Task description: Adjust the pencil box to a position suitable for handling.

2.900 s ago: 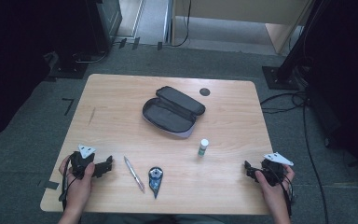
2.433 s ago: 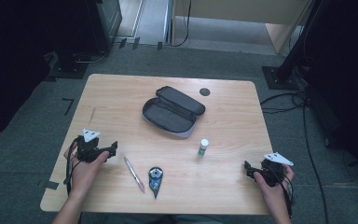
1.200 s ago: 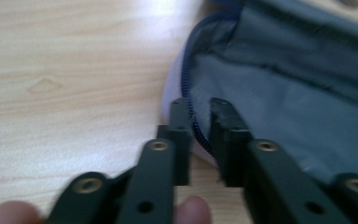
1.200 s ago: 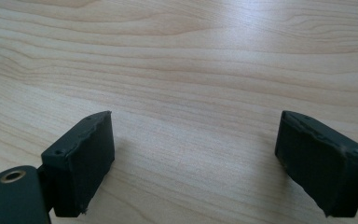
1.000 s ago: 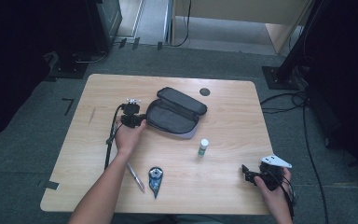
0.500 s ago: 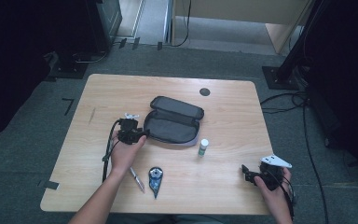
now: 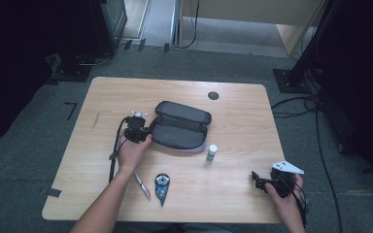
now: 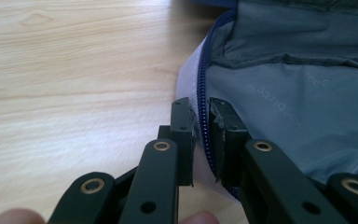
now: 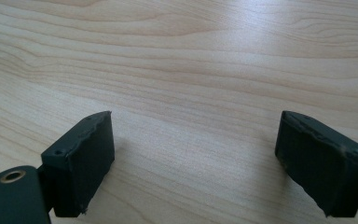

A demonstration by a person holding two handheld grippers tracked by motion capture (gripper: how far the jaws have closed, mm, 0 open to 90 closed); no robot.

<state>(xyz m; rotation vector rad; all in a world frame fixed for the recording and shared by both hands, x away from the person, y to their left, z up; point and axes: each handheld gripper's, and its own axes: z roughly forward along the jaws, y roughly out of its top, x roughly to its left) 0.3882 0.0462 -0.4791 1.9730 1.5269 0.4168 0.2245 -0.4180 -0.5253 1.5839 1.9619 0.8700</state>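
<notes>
**A:** ok so where's the pencil case [image 7: 180, 126] rn?

**B:** mid-desk [image 7: 102, 92], lying open, lid half flipped toward the far side. Left tongs [image 7: 148, 132] are right at its left end, person's left hand [image 7: 131, 150] wrapped around the body w/ the cable trailing back along the forearm.

**A:** holding it or just poking?

**B:** holding, imo. In the left gripper view the left tongs [image 8: 199, 122] are pinched down narrow on the case rim [image 8: 204, 119], one jaw outside on the pale edge, the other inside on the grey lining, w/ the blue zipper [image 8: 206, 79] running btwn them. Jaws have just been closing, and the rim is what's btwn them.

**A:** and the other side?

**B:** right tongs [image 7: 258, 178] sit near the front right corner of the desk, well apart from the case. Right gripper view has the right tongs [image 9: 191, 158] spread wide over bare wood, not gripping anything. Grey three-cornered plate [image 7: 286, 168] on top.

**A:** other stuff on the desk?

**B:** small bottle w/ a white cap [image 7: 211, 153] just beside the case's near right end, a pen [image 7: 143, 184] by the left forearm, a teardrop-shaped thing [image 7: 162, 187] next to it (can't tell what tbh), and a dark round disc [image 7: 213, 95] near the far edge.
</notes>
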